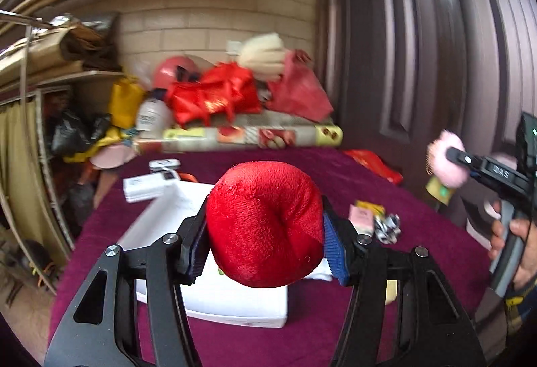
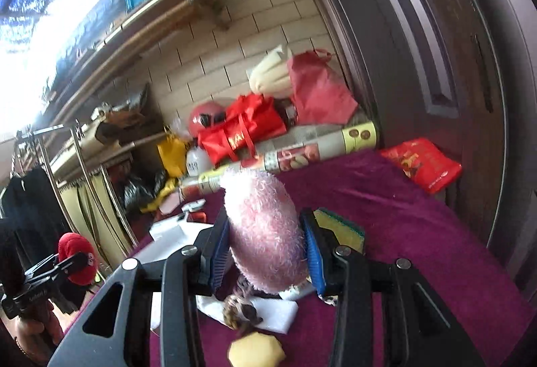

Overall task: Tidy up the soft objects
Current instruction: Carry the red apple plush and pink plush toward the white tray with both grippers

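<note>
My left hand-held gripper: black, blue pads — plush ball, bright red. My right hand-held gripper: black, blue pads — fluffy toy, pale pink. Counter cloth: deep magenta. Box: white. Sponge: yellow, green-topped. Foam piece: pale yellow. Bag: red, patterned.

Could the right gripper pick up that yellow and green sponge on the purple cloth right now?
Probably not yet. The right gripper is shut on a pink fluffy toy, so its jaws are full. The sponge lies close behind it, with nothing else blocking.
</note>
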{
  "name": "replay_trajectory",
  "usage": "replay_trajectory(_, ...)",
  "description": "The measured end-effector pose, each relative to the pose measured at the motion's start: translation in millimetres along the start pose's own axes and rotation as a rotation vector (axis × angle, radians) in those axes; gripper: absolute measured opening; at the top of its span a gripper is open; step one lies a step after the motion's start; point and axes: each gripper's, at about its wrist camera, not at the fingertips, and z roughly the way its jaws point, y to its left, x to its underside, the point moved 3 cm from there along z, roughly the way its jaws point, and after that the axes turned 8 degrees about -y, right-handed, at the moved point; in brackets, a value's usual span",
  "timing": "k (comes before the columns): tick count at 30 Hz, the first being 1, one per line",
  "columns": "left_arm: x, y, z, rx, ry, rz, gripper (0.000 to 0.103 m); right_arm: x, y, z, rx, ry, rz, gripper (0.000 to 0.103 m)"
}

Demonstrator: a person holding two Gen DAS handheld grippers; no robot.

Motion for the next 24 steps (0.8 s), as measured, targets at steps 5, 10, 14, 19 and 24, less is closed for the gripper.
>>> replay_trajectory(5, -3, 22, -3, -0.037, -0.01, -0.044, 0.058, -4, 5, 0, -0.035, 0.003, 0.028, 0.04)
replay_trajectory(10, 2, 29, -14, -0.053, -0.013, -0.063, 0.058, -4, 10, 2, -0.049, 0.009, 0.024, 0.04)
replay_trajectory(14, 2, 39, -15, -0.069, -0.012, -0.076, 0.058, 0, 13, 5, -0.061, 0.026, 0.026, 0.04)
replay_trajectory(19, 2, 50, -17, -0.087, -0.016, -0.094, 0.058, 5, 23, 10, -0.084, 0.053, 0.019, 0.04)
replay_trajectory(24, 3, 61, -20, -0.1, -0.015, -0.119, 0.058, 8, 36, 16, -0.111, 0.076, 0.006, 0.041)
